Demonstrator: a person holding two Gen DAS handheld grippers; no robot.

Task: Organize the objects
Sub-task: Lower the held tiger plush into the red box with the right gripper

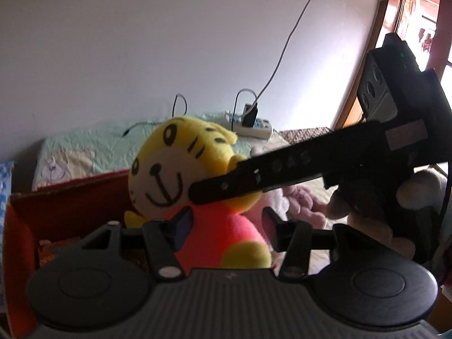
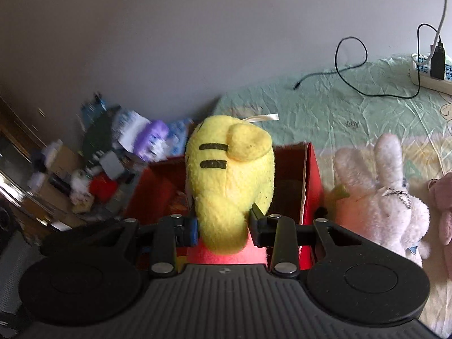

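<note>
A yellow tiger plush (image 1: 180,166) with a pink-red body is held in the air over an open red cardboard box (image 1: 70,203). My left gripper (image 1: 226,220) stands around the plush's body, its fingers against both sides. My right gripper (image 2: 223,226) is shut on the back of the plush's head (image 2: 228,175); it also shows in the left wrist view (image 1: 197,195), reaching in from the right. The red box (image 2: 310,175) lies just below and behind the plush in the right wrist view.
A white rabbit plush (image 2: 378,197) and a pink plush (image 2: 443,203) lie on the pale green bed sheet (image 2: 339,107) right of the box. A power strip (image 2: 432,70) with cables lies at the far right. Clutter (image 2: 107,155) is piled left of the bed.
</note>
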